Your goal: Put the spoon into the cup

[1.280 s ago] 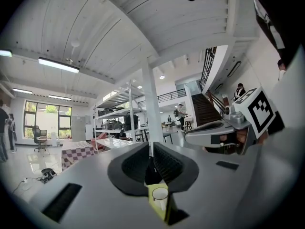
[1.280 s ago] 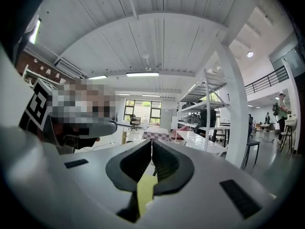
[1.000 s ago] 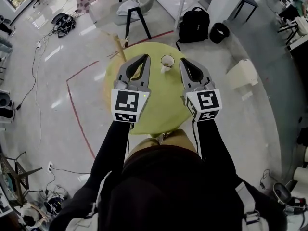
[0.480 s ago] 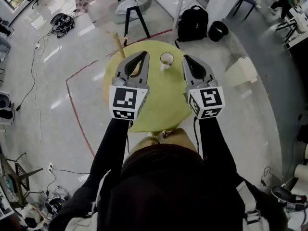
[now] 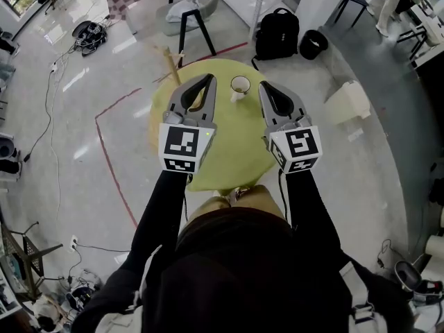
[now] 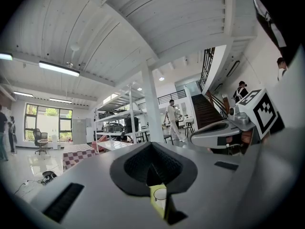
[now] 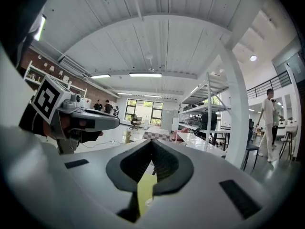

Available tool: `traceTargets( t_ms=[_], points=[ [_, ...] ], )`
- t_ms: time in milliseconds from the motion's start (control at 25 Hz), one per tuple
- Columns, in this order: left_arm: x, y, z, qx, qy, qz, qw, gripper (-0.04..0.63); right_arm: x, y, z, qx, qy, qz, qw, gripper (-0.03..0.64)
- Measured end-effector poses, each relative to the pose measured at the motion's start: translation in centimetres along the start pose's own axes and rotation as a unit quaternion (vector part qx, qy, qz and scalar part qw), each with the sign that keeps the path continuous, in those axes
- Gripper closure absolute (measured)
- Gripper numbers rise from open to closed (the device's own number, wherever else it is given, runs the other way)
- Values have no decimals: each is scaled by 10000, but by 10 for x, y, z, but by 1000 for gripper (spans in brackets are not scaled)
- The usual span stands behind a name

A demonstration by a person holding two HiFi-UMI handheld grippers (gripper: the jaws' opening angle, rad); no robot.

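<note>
Standing at the far edge of the round yellow-green table (image 5: 232, 151), white cup (image 5: 240, 87), just between the tips of left claw (image 5: 208, 82) and right claw (image 5: 264, 87), both pinched closed and empty, patterned marker cube (image 5: 184, 149) on each, black backpack (image 5: 277, 37) on floor beyond.

Table (image 5: 236, 143): a bare strip is running up the middle between the left gripper (image 5: 207, 83) and the right gripper (image 5: 266, 89), open from the near edge to the cup (image 5: 240, 87).

The cup is standing upright between the two tips, towards the far edge, and only narrow gaps are showing on either side of it (both pairs of jaws are sitting together). Its mouth is lying open from above.

A wooden stick (image 5: 171, 62) is rising at the far-left rim, just beyond the left gripper and crowding that side.

A chair (image 5: 192, 16), a backpack (image 5: 278, 35) and a bin (image 5: 313, 44) are standing on the floor past the far edge, apart from the tabletop. A white box (image 5: 350, 103) is sitting off to the right, also clear of the rim.
</note>
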State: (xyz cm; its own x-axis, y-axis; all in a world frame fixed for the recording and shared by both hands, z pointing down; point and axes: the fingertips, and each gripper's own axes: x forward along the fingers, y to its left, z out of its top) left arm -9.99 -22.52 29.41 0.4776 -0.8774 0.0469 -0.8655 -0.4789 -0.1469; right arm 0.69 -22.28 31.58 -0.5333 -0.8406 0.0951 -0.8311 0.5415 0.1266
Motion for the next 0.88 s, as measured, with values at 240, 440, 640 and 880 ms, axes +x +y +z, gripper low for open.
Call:
traceTargets(
  t_ms=[240, 440, 640, 880],
  points=[
    [-1, 3, -2, -22, -4, 22, 10000, 580, 1, 3, 0, -155, 68, -28, 9999, 589],
    [0, 5, -1, -31, -4, 28, 10000, 580, 3, 2, 2, -153, 62, -13, 9999, 589],
    [0, 6, -1, -22, -19, 27, 10000, 580, 4, 4, 2, -171, 47, -2, 9998, 589],
    [-2, 4, -2, -31, -17, 25, 10000, 580, 2, 5, 2, -179, 40, 0, 9998, 589]
  ],
)
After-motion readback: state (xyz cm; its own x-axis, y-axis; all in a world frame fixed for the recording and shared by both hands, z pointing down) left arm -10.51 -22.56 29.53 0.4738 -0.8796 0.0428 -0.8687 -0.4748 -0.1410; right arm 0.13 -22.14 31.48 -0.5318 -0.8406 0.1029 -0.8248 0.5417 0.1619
